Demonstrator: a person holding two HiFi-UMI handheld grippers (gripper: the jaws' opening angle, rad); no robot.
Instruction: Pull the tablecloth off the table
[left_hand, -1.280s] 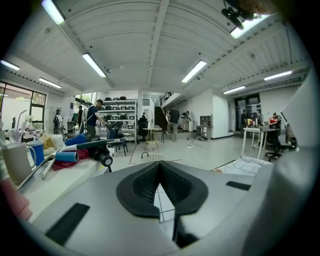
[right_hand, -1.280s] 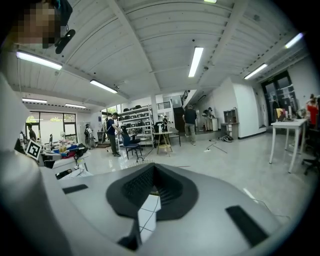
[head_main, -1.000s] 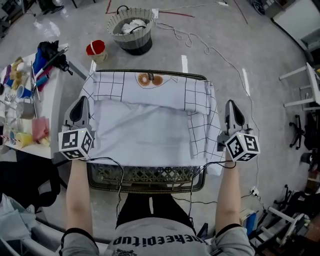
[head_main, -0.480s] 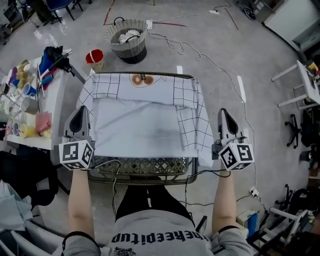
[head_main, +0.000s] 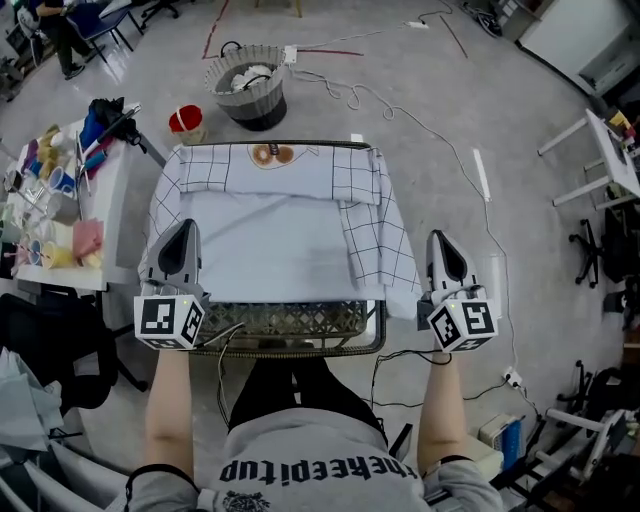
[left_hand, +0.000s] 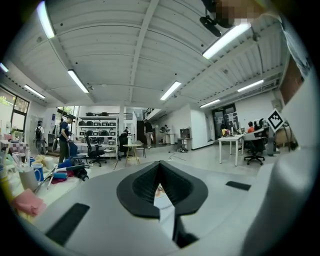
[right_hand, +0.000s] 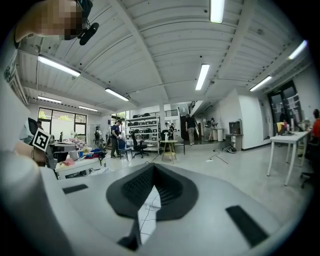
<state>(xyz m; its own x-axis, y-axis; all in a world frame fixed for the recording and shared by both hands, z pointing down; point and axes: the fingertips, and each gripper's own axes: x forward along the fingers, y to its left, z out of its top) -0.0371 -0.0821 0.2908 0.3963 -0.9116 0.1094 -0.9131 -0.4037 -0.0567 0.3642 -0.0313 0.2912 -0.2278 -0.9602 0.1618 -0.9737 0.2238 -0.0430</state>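
A white tablecloth (head_main: 270, 235) with a black grid lies folded over on a metal mesh table (head_main: 290, 325). My left gripper (head_main: 184, 230) is shut on the cloth's left edge. A strip of white cloth (left_hand: 166, 212) shows between its black pads (left_hand: 142, 187) in the left gripper view. My right gripper (head_main: 446, 240) is shut on the cloth's right edge, where a gridded flap (head_main: 385, 255) hangs over the table's side. In the right gripper view gridded cloth (right_hand: 146, 217) runs through the closed pads (right_hand: 172, 187). Both grippers point away from me, roughly level.
A wicker basket (head_main: 247, 75) and a red cup (head_main: 186, 120) stand on the floor beyond the table. A cluttered side table (head_main: 55, 215) is close on the left. Cables (head_main: 400, 95) trail across the floor, with a white table (head_main: 600, 140) at far right.
Both grippers have drawn back toward me and risen a little, still clamped on the cloth's side edges. The cloth's near edge has come along with them.
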